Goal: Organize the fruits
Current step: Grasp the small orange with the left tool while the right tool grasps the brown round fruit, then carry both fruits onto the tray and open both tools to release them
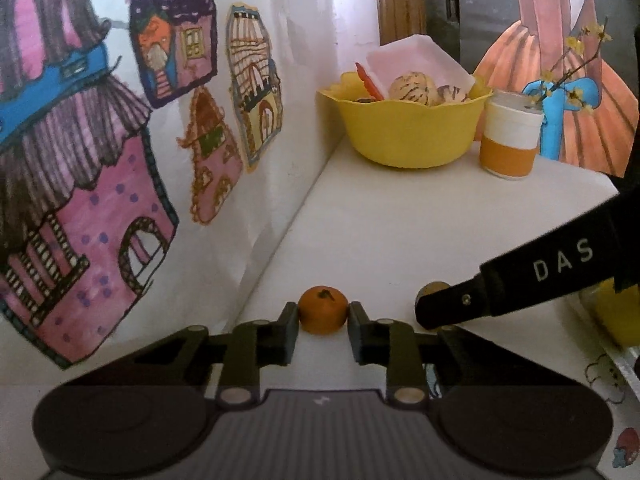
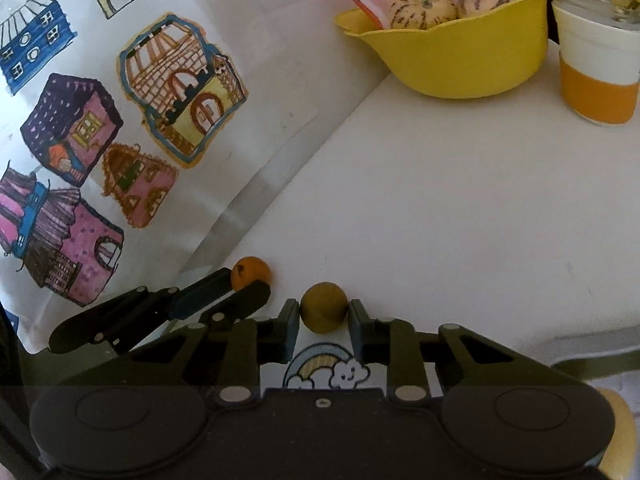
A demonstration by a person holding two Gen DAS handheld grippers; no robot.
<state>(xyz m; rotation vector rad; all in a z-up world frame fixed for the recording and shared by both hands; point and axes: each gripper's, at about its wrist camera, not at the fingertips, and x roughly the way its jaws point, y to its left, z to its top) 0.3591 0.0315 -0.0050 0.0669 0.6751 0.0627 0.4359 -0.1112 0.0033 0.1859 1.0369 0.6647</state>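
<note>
Both grippers sit low at the near edge of the worktop, by the wall side. The left gripper has its jaws released around a small orange tangerine, just short of touching. The right gripper brackets a dull yellow-brown round fruit, jaws likewise released. Close each squarely across the fruit's widest part, gently, before lifting toward the yellow bowl at the far corner.

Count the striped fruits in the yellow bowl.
2 visible: one larger striped fruit at the middle of the yellow bowl, one just right of it. More may be hidden below the rim.
</note>
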